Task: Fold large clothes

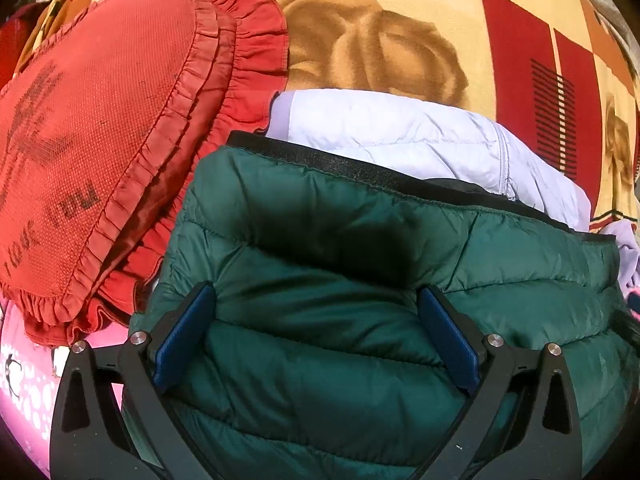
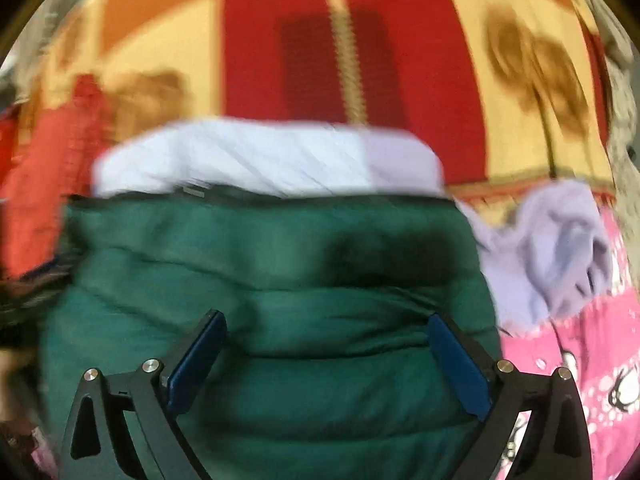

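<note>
A dark green quilted puffer jacket (image 1: 360, 280) lies folded on the bed, its black-trimmed edge on the far side. It rests on a pale lilac puffer jacket (image 1: 400, 132). My left gripper (image 1: 316, 300) is open just above the green jacket, its blue pads (image 1: 184, 332) wide apart with nothing between them. In the blurred right wrist view the green jacket (image 2: 280, 280) fills the lower middle and the lilac jacket (image 2: 260, 160) lies behind it. My right gripper (image 2: 326, 328) is open over the green jacket, empty.
A red frilled heart cushion (image 1: 104, 140) lies at the left, touching the jackets. A yellow-and-red patterned blanket (image 1: 520, 60) covers the bed. A crumpled lilac garment (image 2: 552, 252) and a pink printed sheet (image 2: 580, 360) lie at the right.
</note>
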`<state>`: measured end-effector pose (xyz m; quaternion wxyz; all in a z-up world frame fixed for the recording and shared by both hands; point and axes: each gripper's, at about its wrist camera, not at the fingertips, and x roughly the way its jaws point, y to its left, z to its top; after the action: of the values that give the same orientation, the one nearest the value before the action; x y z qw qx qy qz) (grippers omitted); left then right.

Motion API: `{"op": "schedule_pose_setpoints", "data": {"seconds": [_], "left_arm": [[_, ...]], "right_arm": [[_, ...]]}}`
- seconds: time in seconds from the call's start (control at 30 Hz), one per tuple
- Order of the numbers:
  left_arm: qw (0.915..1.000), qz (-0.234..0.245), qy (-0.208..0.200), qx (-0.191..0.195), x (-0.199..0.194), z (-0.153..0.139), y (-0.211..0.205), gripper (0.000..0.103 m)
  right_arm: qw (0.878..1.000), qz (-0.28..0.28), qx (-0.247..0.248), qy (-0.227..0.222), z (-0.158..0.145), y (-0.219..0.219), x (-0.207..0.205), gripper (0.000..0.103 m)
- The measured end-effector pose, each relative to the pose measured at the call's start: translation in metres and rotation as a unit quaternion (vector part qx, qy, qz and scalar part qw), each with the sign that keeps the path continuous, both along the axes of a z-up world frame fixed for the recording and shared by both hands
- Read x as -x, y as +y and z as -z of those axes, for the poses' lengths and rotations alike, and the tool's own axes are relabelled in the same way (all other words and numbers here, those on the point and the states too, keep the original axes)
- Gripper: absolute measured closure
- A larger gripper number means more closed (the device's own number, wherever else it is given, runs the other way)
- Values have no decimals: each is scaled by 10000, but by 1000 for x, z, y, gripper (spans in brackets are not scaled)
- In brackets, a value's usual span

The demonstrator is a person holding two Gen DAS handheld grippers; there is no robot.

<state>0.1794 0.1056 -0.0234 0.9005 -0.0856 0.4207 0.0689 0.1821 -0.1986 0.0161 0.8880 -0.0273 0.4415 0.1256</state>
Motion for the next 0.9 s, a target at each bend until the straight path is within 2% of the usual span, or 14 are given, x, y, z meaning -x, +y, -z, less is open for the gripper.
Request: {"op": "schedule_pose_setpoints", "data": {"seconds": [0.1, 0.2, 0.27, 0.33, 0.53, 0.7, 0.83, 0.9], "left_arm": [[10000, 5, -2, -1, 0, -1, -1, 1], [10000, 9, -7, 9, -1, 1, -4, 1], [10000, 7, -3, 13, 0, 2, -2, 1], [10000, 8, -2, 14, 0, 3, -2, 1], [10000, 21, -35, 63, 1, 6, -1, 1], [10000, 17, -69, 32, 3, 5, -1, 1], [9991, 73, -276, 329, 16, -9, 10, 1], [9975, 104, -480, 517, 28, -24, 18, 1]], "right_arm": [[9989, -406, -226, -57, -7, 23, 23, 2], [9971, -715, -2, 271, 24, 40, 23, 0], [9963, -800, -242, 205, 34, 34, 18, 0], [9955, -794, -443, 263, 37, 28, 15, 0], [9961, -785, -396, 108, 40, 28, 20, 0], [9970, -665, -362, 178, 40, 30, 19, 0], [9980, -582, -243, 109, 34, 30, 26, 0], [9980, -492, -395, 40, 22, 22, 32, 0]]}}
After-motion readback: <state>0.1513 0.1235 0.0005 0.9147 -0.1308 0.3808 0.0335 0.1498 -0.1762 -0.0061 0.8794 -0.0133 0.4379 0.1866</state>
